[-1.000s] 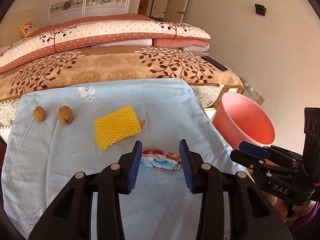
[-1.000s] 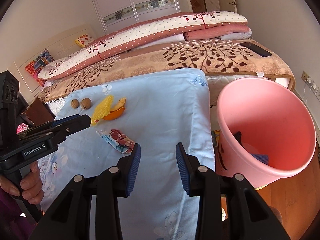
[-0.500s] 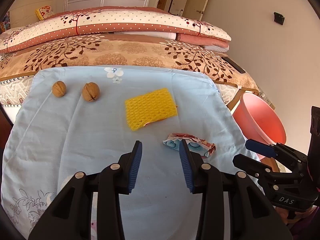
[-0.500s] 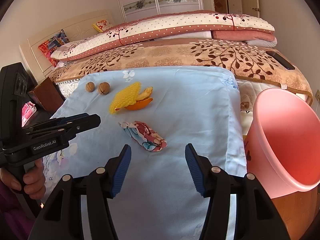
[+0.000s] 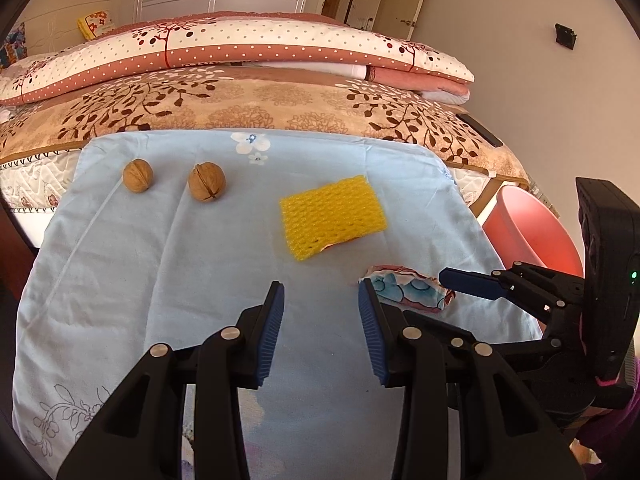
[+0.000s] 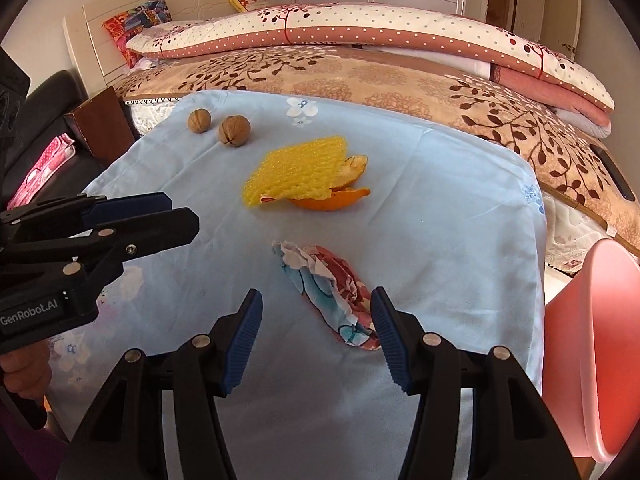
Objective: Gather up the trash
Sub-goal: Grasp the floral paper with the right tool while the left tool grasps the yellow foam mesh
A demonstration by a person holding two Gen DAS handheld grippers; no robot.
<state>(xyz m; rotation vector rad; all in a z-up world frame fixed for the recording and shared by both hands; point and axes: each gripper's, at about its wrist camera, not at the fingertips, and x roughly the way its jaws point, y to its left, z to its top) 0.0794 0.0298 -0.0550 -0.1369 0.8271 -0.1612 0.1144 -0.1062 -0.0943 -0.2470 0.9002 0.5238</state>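
Left view: our left gripper (image 5: 320, 300) jaws apart over the blue cloth (image 5: 160, 260), wrapper (image 5: 408, 290) just right of it. Right view: right gripper (image 6: 316, 312) jaws apart, straddling the crumpled wrapper (image 6: 332, 288); light, soft, we'd pinch its bunched middle, bucket (image 6: 592, 340) on the right

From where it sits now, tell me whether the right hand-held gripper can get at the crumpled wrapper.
Probably yes. The right hand-held gripper is open, with the crumpled wrapper lying loose on the blue cloth just ahead, partly between its fingers. Nothing blocks it; the left hand-held gripper is off to the side.
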